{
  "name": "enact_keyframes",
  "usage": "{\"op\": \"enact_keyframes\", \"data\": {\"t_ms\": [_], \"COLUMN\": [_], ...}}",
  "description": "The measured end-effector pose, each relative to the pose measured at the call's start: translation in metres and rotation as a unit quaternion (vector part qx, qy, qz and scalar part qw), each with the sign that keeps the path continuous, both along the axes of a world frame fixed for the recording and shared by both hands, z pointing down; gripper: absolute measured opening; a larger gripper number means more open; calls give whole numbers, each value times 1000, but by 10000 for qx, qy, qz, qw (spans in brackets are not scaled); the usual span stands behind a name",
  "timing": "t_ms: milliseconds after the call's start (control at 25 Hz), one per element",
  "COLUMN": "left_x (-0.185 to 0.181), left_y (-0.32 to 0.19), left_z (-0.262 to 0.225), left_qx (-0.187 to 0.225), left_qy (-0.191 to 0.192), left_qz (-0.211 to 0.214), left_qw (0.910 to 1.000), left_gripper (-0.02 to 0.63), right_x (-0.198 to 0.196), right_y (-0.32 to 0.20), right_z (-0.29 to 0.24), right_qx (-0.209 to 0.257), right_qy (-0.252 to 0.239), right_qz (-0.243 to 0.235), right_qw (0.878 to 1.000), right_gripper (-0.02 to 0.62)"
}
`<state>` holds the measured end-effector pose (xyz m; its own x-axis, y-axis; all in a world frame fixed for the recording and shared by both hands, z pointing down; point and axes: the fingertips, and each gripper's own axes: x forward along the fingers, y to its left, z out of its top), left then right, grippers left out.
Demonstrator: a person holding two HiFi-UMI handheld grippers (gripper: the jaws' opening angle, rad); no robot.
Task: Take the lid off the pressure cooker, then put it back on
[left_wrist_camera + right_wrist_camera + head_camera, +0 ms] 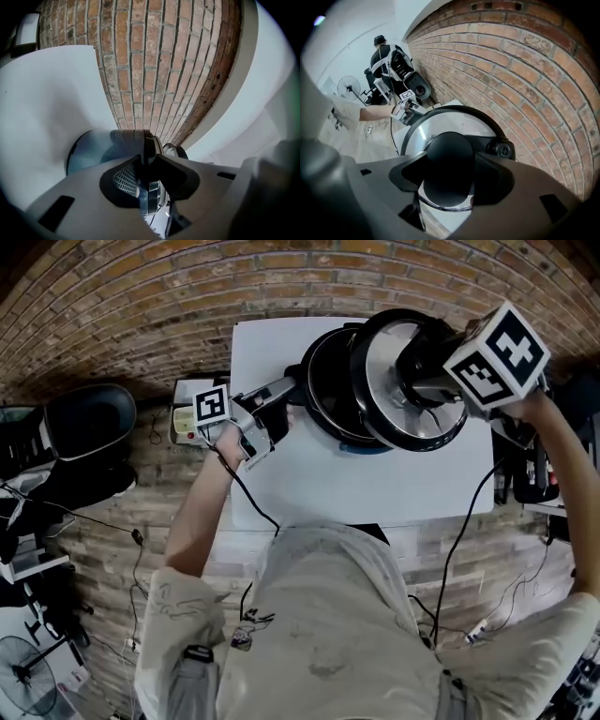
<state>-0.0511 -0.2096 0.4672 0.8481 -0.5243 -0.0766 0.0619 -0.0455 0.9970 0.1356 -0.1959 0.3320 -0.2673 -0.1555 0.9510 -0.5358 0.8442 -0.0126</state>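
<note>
Pressure cooker pot (328, 381) stands on the white table (375, 484) near the brick wall (141, 306), with its long handle (291, 390) pointing to the person's left. The left gripper (278, 395) lies level along that handle. In the left gripper view its jaws (149, 161) are pinched from both sides onto the handle (133, 140), which runs straight out between them. The grey-blue pot wall (91, 150) is just beyond the jaw tips. The lid (394, 399) is off the pot. It is held up in the air and tilted on edge, its shiny face turned toward the person's right. In the head view it overlaps the right side of the open pot. The right gripper (422, 367) points steeply down at the lid from the right, its marker cube toward the camera. In the right gripper view the jaws (449, 166) stand fairly wide and are clamped on the round black knob (449, 159), which fills the gap between them. Around the knob spreads the silver lid face (454, 123) with its black rim. A small black valve (503, 150) sits on the lid just to the right of the jaws. Whether the lid's lower edge touches the pot rim cannot be told.
</note>
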Motion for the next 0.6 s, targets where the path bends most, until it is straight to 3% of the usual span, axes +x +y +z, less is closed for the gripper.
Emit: {"op": "enact_keyframes", "data": {"t_ms": [120, 600], "left_x": [1, 2], "left_y": [0, -1], "left_z": [0, 0], "left_qx": [7, 17], "left_qy": [7, 52], "left_qz": [-28, -58], "left_qw": [10000, 10000], "left_gripper": [115, 115], "right_x": [-19, -54], "right_y": [-7, -11], "right_z": [7, 37], "right_qx": [-154, -548], "right_qy": [-94, 170], "right_qz": [235, 229], "right_qw": [9996, 9981], "right_gripper": [301, 302]}}
